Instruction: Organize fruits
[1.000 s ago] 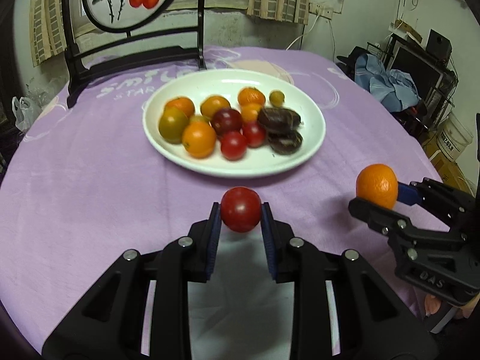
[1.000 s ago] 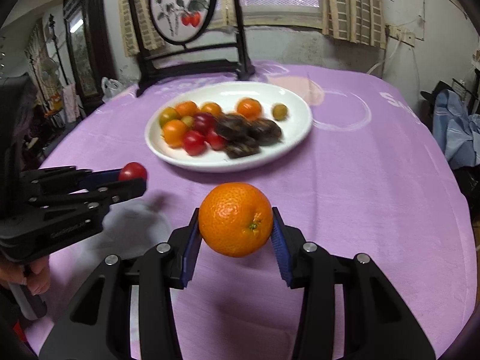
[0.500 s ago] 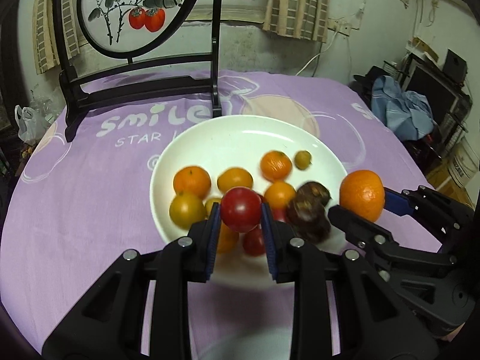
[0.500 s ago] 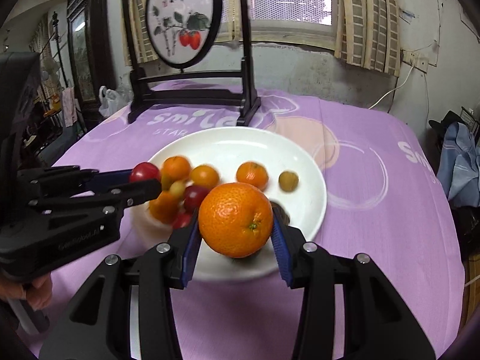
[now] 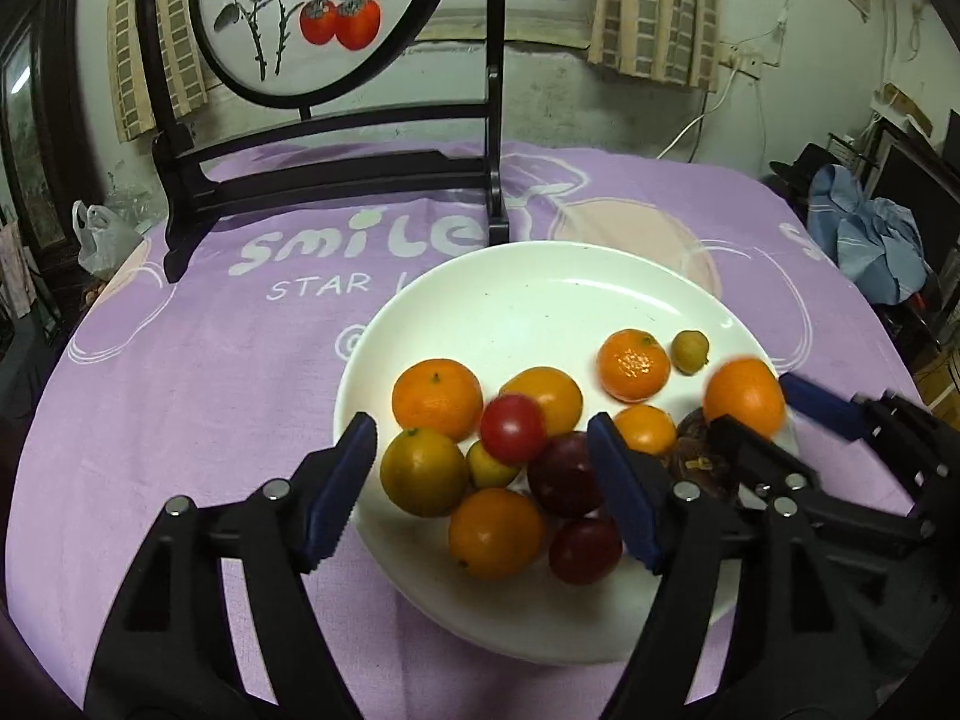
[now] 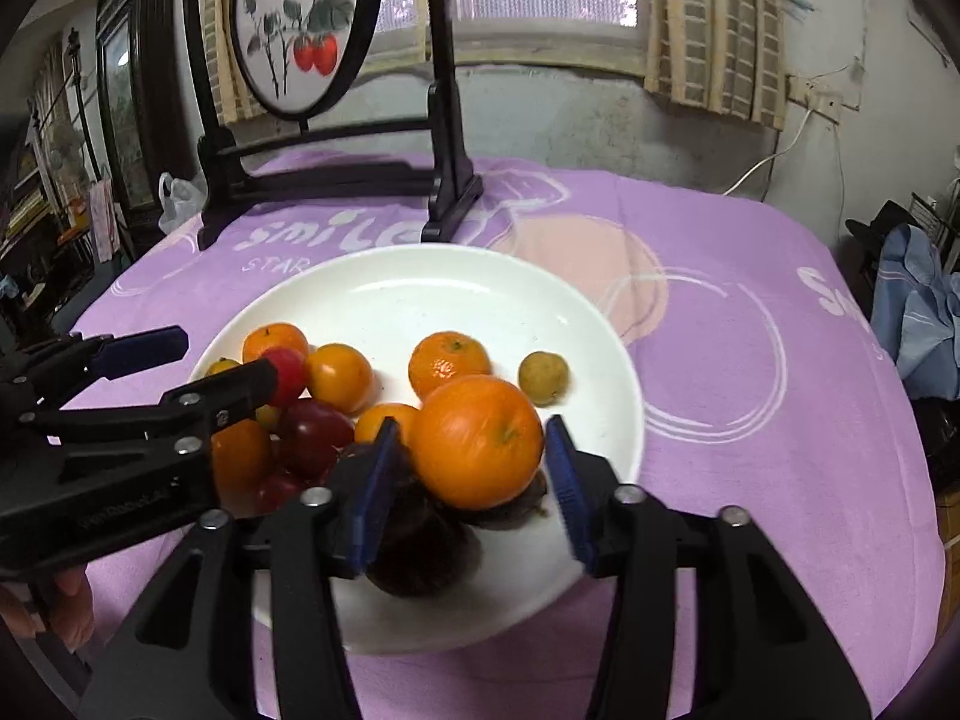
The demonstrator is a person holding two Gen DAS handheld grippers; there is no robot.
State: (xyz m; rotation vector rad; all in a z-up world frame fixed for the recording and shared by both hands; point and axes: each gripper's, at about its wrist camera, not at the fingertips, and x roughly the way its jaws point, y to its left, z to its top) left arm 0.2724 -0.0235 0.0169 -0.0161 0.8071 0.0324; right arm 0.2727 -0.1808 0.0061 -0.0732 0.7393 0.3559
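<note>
A white plate (image 5: 540, 294) on the purple cloth holds several oranges, tomatoes and dark fruits. My left gripper (image 5: 480, 480) is open wide over the plate's near side. A red tomato (image 5: 513, 427) sits free between its fingers, on the pile. My right gripper (image 6: 468, 474) is open over the plate (image 6: 420, 294). A big orange (image 6: 477, 441) sits between its fingers, clear of both pads, on top of the dark fruits (image 6: 420, 552). The right gripper also shows in the left wrist view (image 5: 774, 420), and the left gripper in the right wrist view (image 6: 210, 363).
A dark wooden stand (image 5: 336, 180) with a round painted panel (image 5: 312, 6) stands on the table behind the plate. Blue clothing (image 5: 864, 240) lies off the table at the right. A plastic bag (image 5: 102, 234) sits at the far left edge.
Both grippers moved forward over the plate and opened. The tomato left the left gripper and the big orange left the right gripper; both now rest on the pile.
</note>
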